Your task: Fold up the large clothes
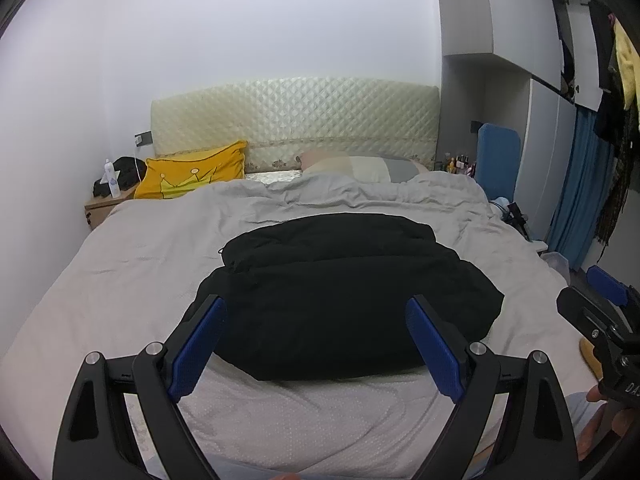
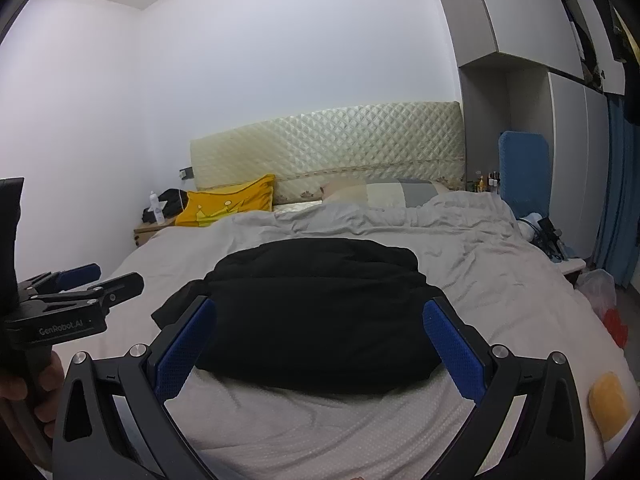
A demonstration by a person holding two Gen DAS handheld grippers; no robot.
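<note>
A black garment (image 1: 344, 296) lies in a thick folded bundle on the grey duvet (image 1: 140, 272) in the middle of the bed, its near edge rounded. My left gripper (image 1: 316, 304) hovers just short of that near edge, open, its blue pads (image 1: 200, 344) wide apart with nothing pressed between them. In the right wrist view the same garment (image 2: 320, 308) lies ahead of my right gripper (image 2: 320, 304), which is also open and empty. Each gripper shows at the edge of the other's view: the right one (image 1: 592, 292) and the left one (image 2: 108, 276), held by a hand (image 2: 44, 384).
At the head of the bed are a quilted headboard (image 1: 296, 120), a yellow pillow (image 1: 192, 176) and a grey-pink pillow (image 1: 360, 166). A nightstand (image 1: 100, 206) with a bottle stands left. A blue padded board (image 1: 498, 156), wardrobe, hanging clothes (image 1: 616, 120) and a plastic bag (image 2: 600, 288) are right.
</note>
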